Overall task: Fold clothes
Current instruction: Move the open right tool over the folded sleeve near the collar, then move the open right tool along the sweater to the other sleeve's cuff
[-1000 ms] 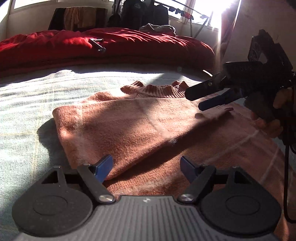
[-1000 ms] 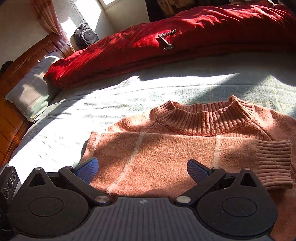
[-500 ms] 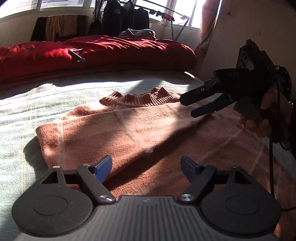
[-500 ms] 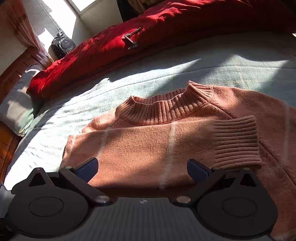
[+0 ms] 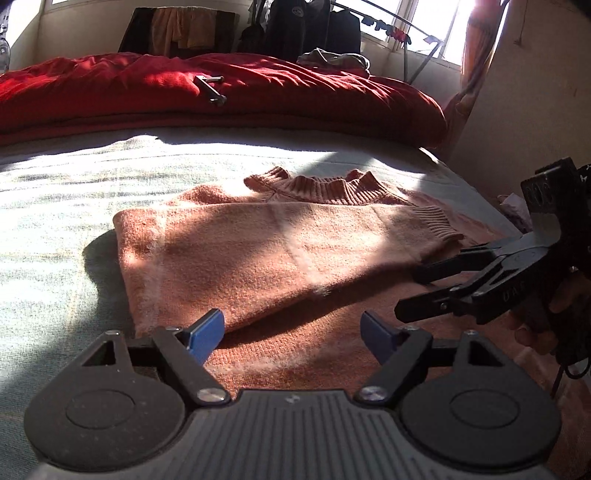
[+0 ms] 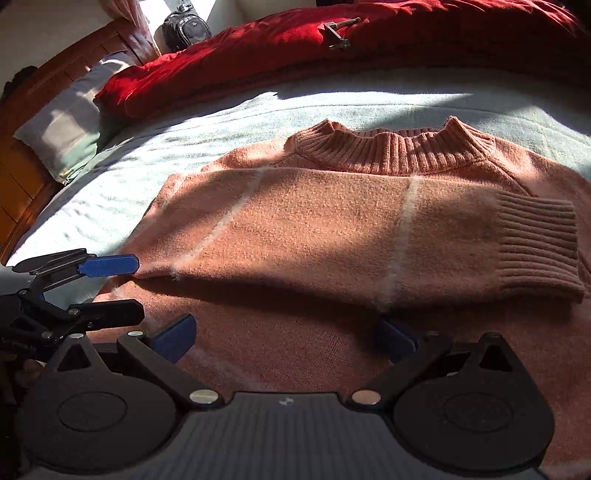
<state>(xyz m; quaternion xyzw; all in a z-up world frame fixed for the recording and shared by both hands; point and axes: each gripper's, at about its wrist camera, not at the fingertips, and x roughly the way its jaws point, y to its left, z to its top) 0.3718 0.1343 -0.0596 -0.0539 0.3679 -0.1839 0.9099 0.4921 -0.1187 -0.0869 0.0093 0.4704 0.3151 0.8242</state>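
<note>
A salmon-pink knit sweater [image 5: 266, 251] [image 6: 332, 221] lies flat on the bed, ribbed collar [image 6: 388, 151] at the far side. One sleeve is folded across the chest, its ribbed cuff [image 6: 535, 243] [image 5: 436, 225] pointing right. My left gripper [image 5: 291, 332] [image 6: 129, 290] hovers open just above the sweater's near left edge, by the sleeve fold, with nothing between its blue pads. My right gripper [image 6: 286, 338] [image 5: 410, 291] is open too, low over the sweater body below the folded sleeve, and holds nothing. A hand grips it at the right edge of the left wrist view.
The sweater rests on a pale green blanket [image 5: 55, 221]. A red duvet [image 5: 184, 96] is heaped along the far side with a small metal clamp [image 5: 212, 90] on it. A pillow [image 6: 66, 125] and wooden headboard [image 6: 22, 155] are left; a clothes rack [image 5: 306, 26] stands behind.
The right gripper has dropped lower and nearer in the left wrist view. The left gripper has come into the right wrist view at the left. The sweater has not moved.
</note>
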